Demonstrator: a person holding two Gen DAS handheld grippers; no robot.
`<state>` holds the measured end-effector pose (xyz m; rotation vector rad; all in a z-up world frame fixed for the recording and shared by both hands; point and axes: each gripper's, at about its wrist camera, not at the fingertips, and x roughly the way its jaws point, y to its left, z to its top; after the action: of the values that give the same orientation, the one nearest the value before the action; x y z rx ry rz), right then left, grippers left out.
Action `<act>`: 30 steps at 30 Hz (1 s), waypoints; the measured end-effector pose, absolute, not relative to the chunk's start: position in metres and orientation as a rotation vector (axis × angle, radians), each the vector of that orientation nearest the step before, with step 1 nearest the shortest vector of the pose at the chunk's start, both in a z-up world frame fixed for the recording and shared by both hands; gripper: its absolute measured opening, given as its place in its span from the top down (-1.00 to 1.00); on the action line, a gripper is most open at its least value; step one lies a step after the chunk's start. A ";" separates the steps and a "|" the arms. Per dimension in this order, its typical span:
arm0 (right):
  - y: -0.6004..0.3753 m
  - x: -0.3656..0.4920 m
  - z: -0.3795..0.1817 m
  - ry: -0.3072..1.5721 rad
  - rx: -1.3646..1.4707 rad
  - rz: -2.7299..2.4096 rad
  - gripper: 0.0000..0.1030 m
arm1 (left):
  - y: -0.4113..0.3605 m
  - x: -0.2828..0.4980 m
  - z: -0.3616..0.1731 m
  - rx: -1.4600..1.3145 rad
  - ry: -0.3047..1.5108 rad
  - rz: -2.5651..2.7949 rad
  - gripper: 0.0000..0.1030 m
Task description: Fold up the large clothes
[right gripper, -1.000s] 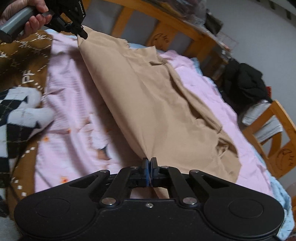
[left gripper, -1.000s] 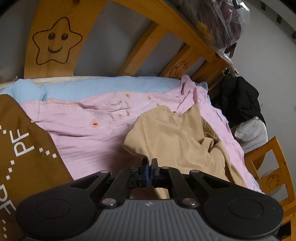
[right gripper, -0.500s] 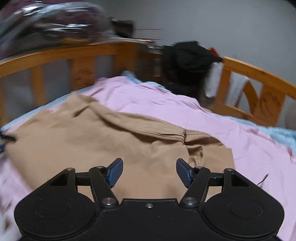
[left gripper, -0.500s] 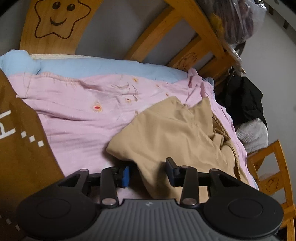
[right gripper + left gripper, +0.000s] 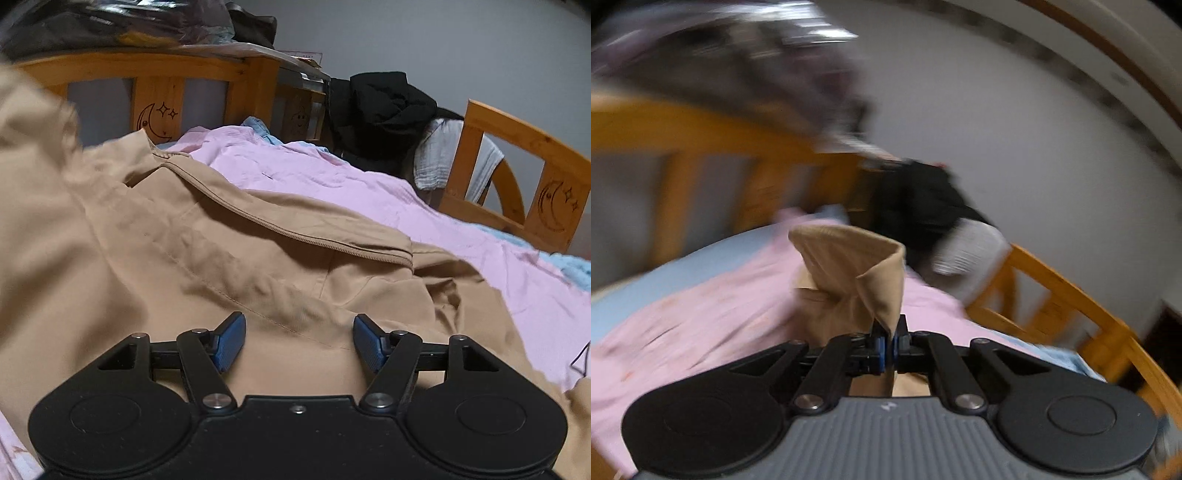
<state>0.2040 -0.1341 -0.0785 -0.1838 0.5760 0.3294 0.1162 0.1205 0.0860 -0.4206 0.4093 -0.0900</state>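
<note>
Pink bedsheet [image 5: 388,192] | tan jacket [image 5: 184,258] zipper runs diagonally | left hand-held gripper [image 5: 886,341] clamps it | right hand-held gripper [image 5: 298,343] apart

left-wrist view motion-blurred, bed rail [image 5: 701,133] and clutter smeared, tan garment [image 5: 166,258] cut off at left edge

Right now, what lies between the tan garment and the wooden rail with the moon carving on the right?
In the right wrist view, pink bedding covers that stretch between tan garment and rail, with blue sheet at the edge.

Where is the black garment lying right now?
In the right wrist view, the black garment is heaped upper right on the wooden bed rail, beside a white cloth.
</note>
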 end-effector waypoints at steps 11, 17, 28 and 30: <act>-0.294 0.213 -0.013 0.650 0.647 0.468 -0.33 | -0.035 0.158 0.115 0.006 0.531 -0.454 0.97; -0.357 0.206 -0.004 0.719 1.037 0.578 -0.95 | -0.094 0.153 0.094 0.106 0.586 -0.573 0.97; -0.344 0.234 -0.015 0.938 0.991 0.542 -0.91 | -0.154 0.120 0.044 0.285 0.648 -0.696 0.97; -0.336 0.241 -0.012 0.975 0.912 0.550 -0.88 | -0.161 0.119 0.038 0.280 0.655 -0.703 0.97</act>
<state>0.2406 -0.3362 -0.0124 0.9122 0.9753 0.5499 0.1194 -0.1609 0.0377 0.2804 0.6553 -0.7034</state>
